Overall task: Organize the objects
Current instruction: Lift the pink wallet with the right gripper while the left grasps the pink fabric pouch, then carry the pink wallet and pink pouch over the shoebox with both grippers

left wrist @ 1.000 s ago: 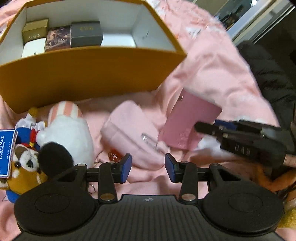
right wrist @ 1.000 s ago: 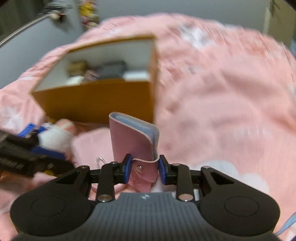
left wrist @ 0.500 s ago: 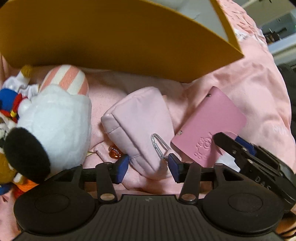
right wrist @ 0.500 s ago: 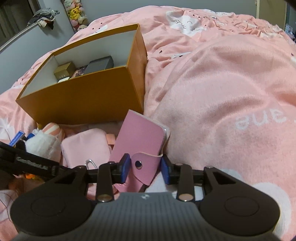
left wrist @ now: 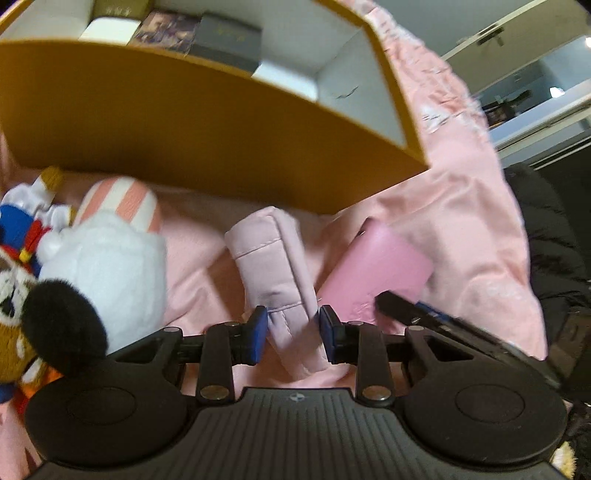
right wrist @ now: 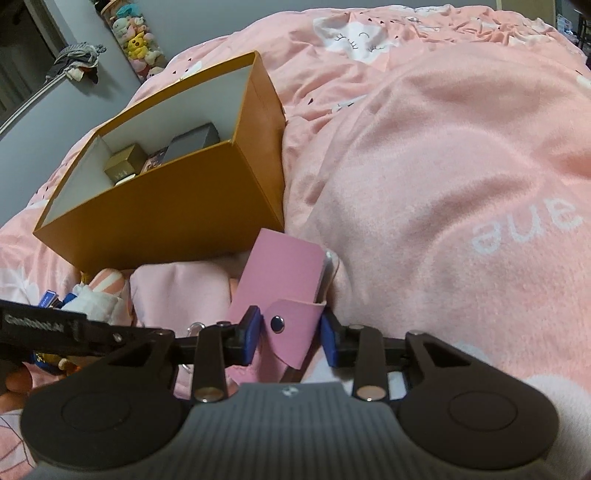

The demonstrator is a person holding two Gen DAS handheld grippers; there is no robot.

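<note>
Between the blue pads of the left gripper lies a pale pink fabric pouch, resting on the pink bedspread just in front of the orange box. The jaws are closing around its near end, the pads about touching its sides. It looks padded, light and soft, so it will likely squash and sag; a hold across the stitched seam near the end seems firmest.

The right gripper is narrowed on the snap flap of a pink card wallet, which leans tilted just beside the pouch and close to the box's corner. The wallet looks stiff, flat and smooth, and the thin flap may slip or bend, so its body would be the safer place.

White lettering on the bedspread reads "ana", upside down. Print on the left gripper's arm in the right wrist view is too blurred to read; so are the small boxes inside.
</note>
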